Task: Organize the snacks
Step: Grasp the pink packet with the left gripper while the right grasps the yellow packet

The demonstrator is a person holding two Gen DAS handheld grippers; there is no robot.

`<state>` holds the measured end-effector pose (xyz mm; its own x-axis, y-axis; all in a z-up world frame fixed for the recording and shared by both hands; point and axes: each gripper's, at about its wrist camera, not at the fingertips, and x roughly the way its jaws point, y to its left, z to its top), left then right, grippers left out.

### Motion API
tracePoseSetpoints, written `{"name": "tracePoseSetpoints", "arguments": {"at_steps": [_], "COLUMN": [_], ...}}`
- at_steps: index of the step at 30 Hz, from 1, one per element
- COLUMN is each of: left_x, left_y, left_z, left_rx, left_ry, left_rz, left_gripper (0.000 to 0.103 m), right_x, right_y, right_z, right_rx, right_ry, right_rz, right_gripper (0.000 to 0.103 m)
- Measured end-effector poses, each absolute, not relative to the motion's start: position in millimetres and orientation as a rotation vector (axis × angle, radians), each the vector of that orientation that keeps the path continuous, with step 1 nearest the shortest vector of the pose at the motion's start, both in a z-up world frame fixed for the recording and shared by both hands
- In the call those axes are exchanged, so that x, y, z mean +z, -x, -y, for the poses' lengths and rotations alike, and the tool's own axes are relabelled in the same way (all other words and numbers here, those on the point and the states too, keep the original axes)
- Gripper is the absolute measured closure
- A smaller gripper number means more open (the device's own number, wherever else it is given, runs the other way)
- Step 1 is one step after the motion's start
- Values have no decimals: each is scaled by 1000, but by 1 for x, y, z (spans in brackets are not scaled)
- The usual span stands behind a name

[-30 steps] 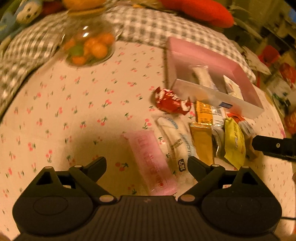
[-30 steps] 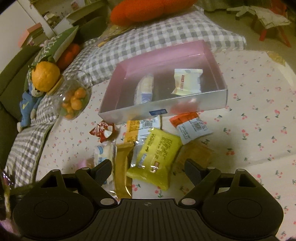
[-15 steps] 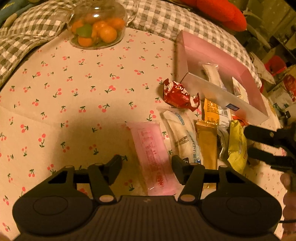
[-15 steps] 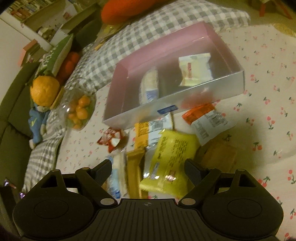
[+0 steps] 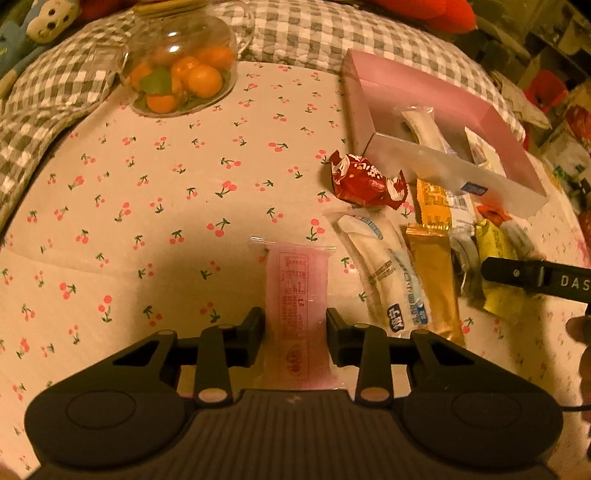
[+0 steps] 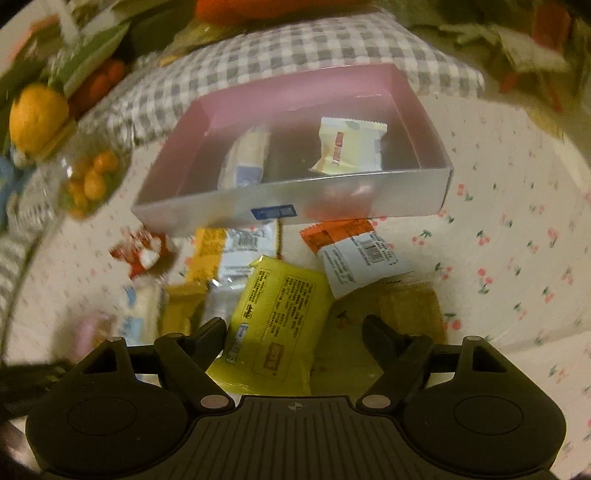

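On a cherry-print cloth, the left gripper [image 5: 295,325], wide apart a second ago, is closing its jaws around the pink snack packet [image 5: 297,295], a pickup apparently bound for the pink box [image 5: 424,110]. To the right, the right gripper [image 6: 293,332], lower than before, narrows open jaws over the yellow packet [image 6: 280,317], not yet gripped.

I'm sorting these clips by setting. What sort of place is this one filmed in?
Most likely a home living room or bedroom: a cherry-print cloth spread beside a checked cushion, a plush toy behind, and a glass jar of oranges.
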<state>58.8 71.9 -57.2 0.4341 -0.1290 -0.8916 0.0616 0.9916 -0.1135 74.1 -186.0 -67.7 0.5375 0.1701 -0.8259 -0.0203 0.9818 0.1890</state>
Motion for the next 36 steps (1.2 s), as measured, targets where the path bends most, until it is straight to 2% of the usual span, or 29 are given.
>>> {"name": "tracePoseSetpoints", "arguments": {"at_steps": [7, 13, 22, 26, 33, 36], "left_x": [-60, -63, -63, -63, -60, -60], "left_y": [-58, -59, -59, -60, -60, -60], "left_z": [-71, -70, -70, -71, -74, -75], "left_rx": [-123, -132, -131, -131, -119, -117], "left_ry": [-50, -60, -75, -69, -45, -36], "left_rz": [-1081, -1075, -1070, -1073, -1077, -1080], "left_gripper": [65, 49, 45, 49, 65, 70], "right_x": [-73, -74, -75, -74, -69, -68], "right_y": [-69, -66, -66, -65, -62, -61], "right_z": [183, 177, 178, 178, 171, 169], "right_rx": [102, 126, 125, 128, 156, 156], "right_ry": [5, 63, 59, 59, 75, 79], "right_rz": [-987, -971, -972, -976, -989, -991], "right_gripper": [22, 21, 21, 23, 47, 50]}}
